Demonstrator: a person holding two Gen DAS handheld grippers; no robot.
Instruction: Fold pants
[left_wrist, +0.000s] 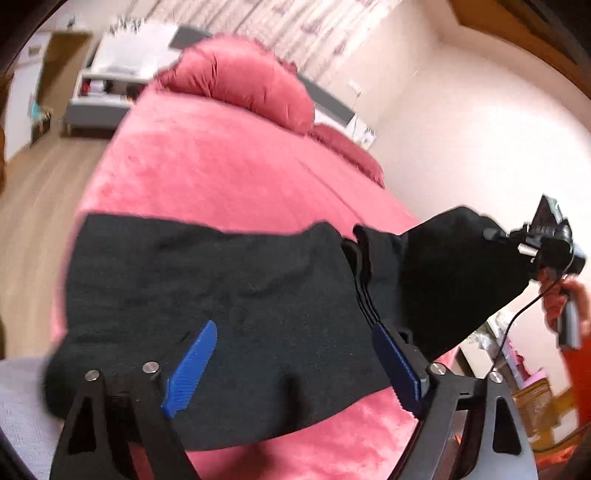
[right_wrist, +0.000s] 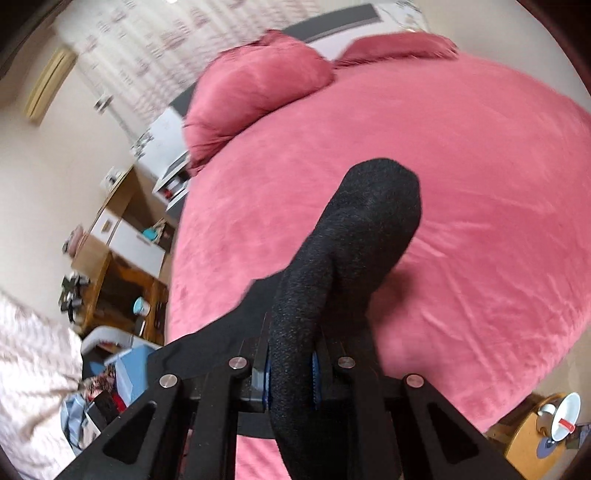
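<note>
Black pants lie across the near end of a pink bed. My left gripper is open, its blue fingers spread wide just above the pants, holding nothing. My right gripper is shut on a thick fold of the black pants and lifts that end off the bed. In the left wrist view the right gripper shows at the right, with the pants' end raised into a peak.
Pink pillows lie at the bed's head. A white bedside unit and wooden floor are on the left. Wooden furniture with clutter stands beside the bed. A small stool with a white cup is at the lower right.
</note>
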